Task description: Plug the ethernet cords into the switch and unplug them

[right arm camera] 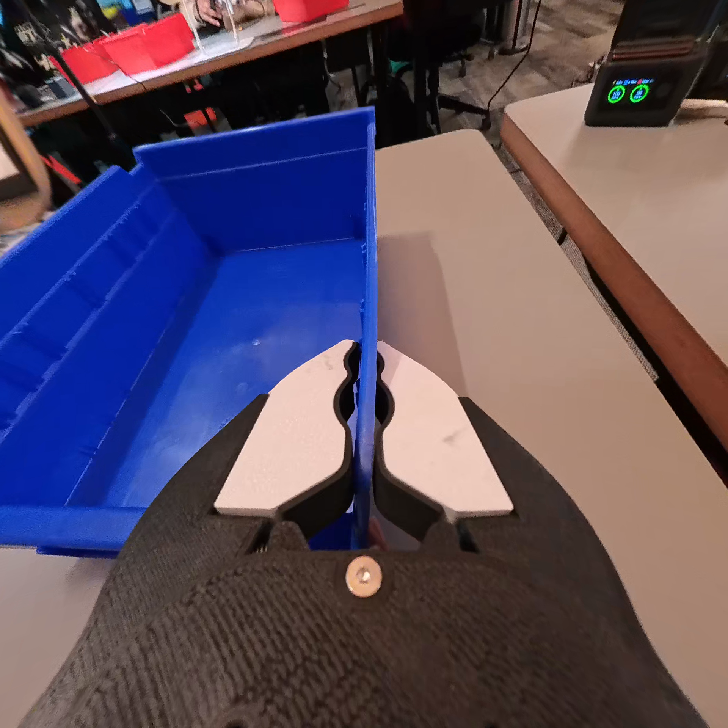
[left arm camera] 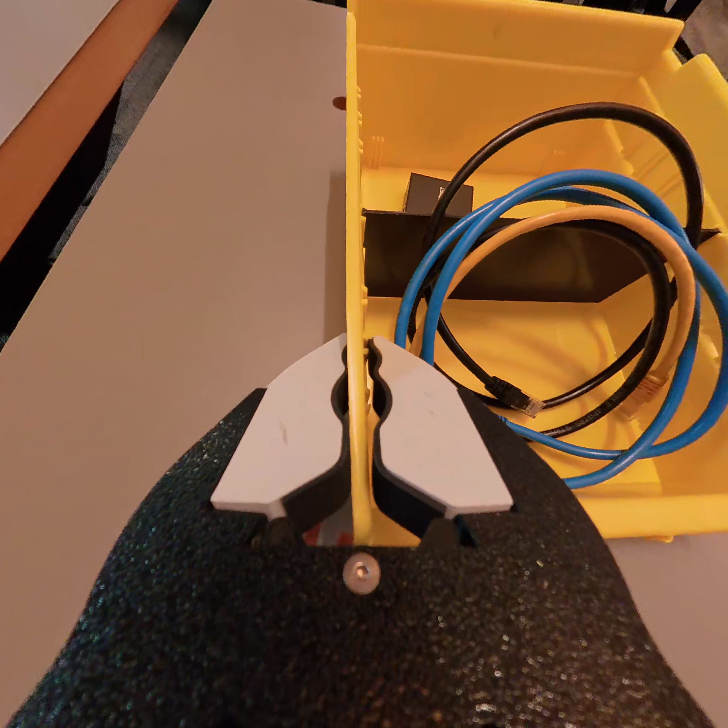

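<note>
My left gripper (left arm camera: 360,342) is shut on the left wall of a yellow bin (left arm camera: 354,197). Inside the bin lie a coiled blue ethernet cord (left arm camera: 689,354), a black cord (left arm camera: 512,142) with its plug (left arm camera: 512,396) loose on the floor, and a yellow-orange cord (left arm camera: 551,220) with its plug (left arm camera: 646,388) also loose. A small black switch (left arm camera: 439,193) sits behind a black divider (left arm camera: 512,268) in the bin. My right gripper (right arm camera: 367,346) is shut on the right wall of a blue bin (right arm camera: 370,236) that holds nothing I can see.
Both bins stand on a pale grey table (left arm camera: 197,275). In the right wrist view a second table (right arm camera: 630,189) carries a black device with a lit screen (right arm camera: 630,94). A far table holds red bins (right arm camera: 145,49). Chairs and cables stand on the floor beyond. My hands' fingertips stand some 85 centimetres from each other.
</note>
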`<state>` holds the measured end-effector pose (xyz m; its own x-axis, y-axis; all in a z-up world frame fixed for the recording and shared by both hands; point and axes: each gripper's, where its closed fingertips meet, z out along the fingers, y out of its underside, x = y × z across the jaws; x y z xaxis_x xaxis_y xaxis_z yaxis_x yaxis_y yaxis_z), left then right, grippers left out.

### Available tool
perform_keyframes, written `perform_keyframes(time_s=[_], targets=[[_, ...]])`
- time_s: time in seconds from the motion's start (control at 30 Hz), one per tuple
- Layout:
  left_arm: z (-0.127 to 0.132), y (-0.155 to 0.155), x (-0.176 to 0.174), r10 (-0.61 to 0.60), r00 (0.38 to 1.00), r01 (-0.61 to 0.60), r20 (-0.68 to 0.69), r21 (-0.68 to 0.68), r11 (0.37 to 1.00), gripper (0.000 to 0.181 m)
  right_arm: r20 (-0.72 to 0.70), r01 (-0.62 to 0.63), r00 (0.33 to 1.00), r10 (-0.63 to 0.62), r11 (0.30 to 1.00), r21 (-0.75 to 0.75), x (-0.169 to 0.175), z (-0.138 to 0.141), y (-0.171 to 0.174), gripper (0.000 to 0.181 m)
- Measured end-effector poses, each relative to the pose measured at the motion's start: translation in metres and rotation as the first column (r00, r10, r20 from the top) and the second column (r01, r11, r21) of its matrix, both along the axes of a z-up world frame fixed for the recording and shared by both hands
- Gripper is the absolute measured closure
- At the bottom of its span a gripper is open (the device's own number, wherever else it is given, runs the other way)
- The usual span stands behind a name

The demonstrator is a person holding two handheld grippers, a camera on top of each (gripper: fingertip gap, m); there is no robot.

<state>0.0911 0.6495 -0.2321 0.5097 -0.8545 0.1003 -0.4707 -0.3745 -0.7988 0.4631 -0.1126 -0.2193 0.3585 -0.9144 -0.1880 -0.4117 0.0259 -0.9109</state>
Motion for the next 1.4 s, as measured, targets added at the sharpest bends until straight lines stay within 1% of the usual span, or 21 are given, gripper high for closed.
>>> perform_keyframes(time_s=[0.13, 0.27, 0.47, 0.6, 0.63, 0.67, 0.7, 0.73, 0.77, 0.8, 0.83, 0.9, 0.93, 1.03, 1.07, 1.1, 1.17, 1.23, 1.3, 1.33, 1.4], targets=[[0.000, 0.005, 0.019, -0.038, 0.999, 0.039, -0.011, 0.022, 0.999, 0.177, 0.018, -0.015, 1.000, 0.016, 0.999, -0.045, 0.024, -0.001, 0.003, 0.177], [0.000, 0.009, 0.035, -0.072, 0.997, 0.072, -0.003, 0.031, 0.997, 0.177, 0.035, 0.003, 0.999, 0.000, 0.997, -0.072, 0.038, -0.001, 0.012, 0.177], [0.000, 0.011, 0.046, -0.092, 0.996, 0.092, 0.003, 0.047, 0.995, 0.177, 0.062, -0.005, 0.998, 0.009, 0.998, -0.062, 0.042, -0.001, 0.018, 0.177], [0.000, 0.012, 0.048, -0.105, 0.994, 0.105, 0.004, 0.040, 0.994, 0.177, 0.075, -0.024, 0.997, 0.032, 0.994, -0.102, 0.039, 0.002, 0.019, 0.173], [0.000, 0.011, 0.048, -0.109, 0.994, 0.109, 0.001, 0.035, 0.993, 0.177, 0.088, -0.024, 0.996, 0.035, 0.992, -0.126, 0.037, 0.006, 0.017, 0.166], [0.002, 0.009, 0.048, -0.128, 0.992, 0.128, -0.003, 0.032, 0.991, 0.172, 0.097, -0.015, 0.995, 0.031, 0.987, -0.161, 0.031, 0.012, 0.012, 0.151], [0.007, 0.006, 0.048, -0.161, 0.987, 0.161, -0.006, 0.048, 0.986, 0.161, 0.109, 0.003, 0.994, 0.019, 0.979, -0.204, 0.022, 0.020, 0.004, 0.136], [0.015, 0.004, 0.046, -0.195, 0.981, 0.196, -0.016, 0.088, 0.977, 0.145, 0.142, 0.031, 0.990, 0.003, 0.971, -0.238, 0.011, 0.031, -0.003, 0.126], [0.026, 0.002, 0.044, -0.243, 0.969, 0.246, -0.035, 0.153, 0.957, 0.135, 0.196, 0.040, 0.981, 0.013, 0.963, -0.265, -0.003, 0.045, -0.008, 0.118], [0.040, 0.002, 0.042, -0.289, 0.956, 0.294, -0.060, 0.236, 0.926, 0.128, 0.260, 0.026, 0.964, 0.053, 0.957, -0.291, -0.018, 0.059, -0.007, 0.108], [0.054, 0.003, 0.040, -0.324, 0.942, 0.336, -0.092, 0.319, 0.886, 0.120, 0.325, -0.006, 0.939, 0.111, 0.952, -0.306, -0.035, 0.073, -0.003, 0.102], [0.078, 0.003, 0.041, -0.394, 0.905, 0.424, -0.161, 0.424, 0.800, 0.113, 0.422, -0.126, 0.872, 0.249, 0.946, -0.299, -0.072, 0.091, 0.018, 0.096], [0.088, 0.004, 0.044, -0.420, 0.885, 0.463, -0.198, 0.450, 0.763, 0.114, 0.426, -0.204, 0.849, 0.312, 0.938, -0.281, -0.089, 0.091, 0.031, 0.093], [0.110, 0.008, 0.065, -0.474, 0.827, 0.563, -0.304, 0.458, 0.688, 0.111, 0.329, -0.424, 0.820, 0.468, 0.883, -0.200, -0.134, 0.070, 0.069, 0.086], [0.115, 0.009, 0.077, -0.492, 0.802, 0.598, -0.340, 0.459, 0.657, 0.109, 0.308, -0.466, 0.809, 0.500, 0.866, -0.181, -0.145, 0.065, 0.080, 0.082], [0.117, 0.011, 0.089, -0.508, 0.772, 0.636, -0.383, 0.460, 0.620, 0.108, 0.309, -0.496, 0.794, 0.524, 0.852, -0.168, -0.155, 0.062, 0.091, 0.081], [0.113, 0.018, 0.115, -0.527, 0.693, 0.720, -0.491, 0.445, 0.532, 0.106, 0.326, -0.528, 0.767, 0.553, 0.832, -0.168, -0.169, 0.061, 0.108, 0.081], [0.101, 0.028, 0.141, -0.523, 0.613, 0.789, -0.593, 0.417, 0.452, 0.108, 0.318, -0.558, 0.749, 0.581, 0.812, -0.169, -0.179, 0.062, 0.123, 0.083], [0.078, 0.032, 0.161, -0.538, 0.505, 0.856, -0.674, 0.311, 0.413, 0.108, 0.293, -0.555, 0.760, 0.581, 0.813, -0.175, -0.183, 0.059, 0.134, 0.087], [0.066, 0.036, 0.168, -0.525, 0.447, 0.882, -0.724, 0.262, 0.391, 0.108, 0.287, -0.572, 0.748, 0.598, 0.801, -0.176, -0.188, 0.058, 0.142, 0.087], [0.046, 0.041, 0.181, -0.485, 0.329, 0.928, -0.810, 0.183, 0.323, 0.107, 0.283, -0.593, 0.733, 0.618, 0.785, -0.178, -0.196, 0.056, 0.153, 0.088]])
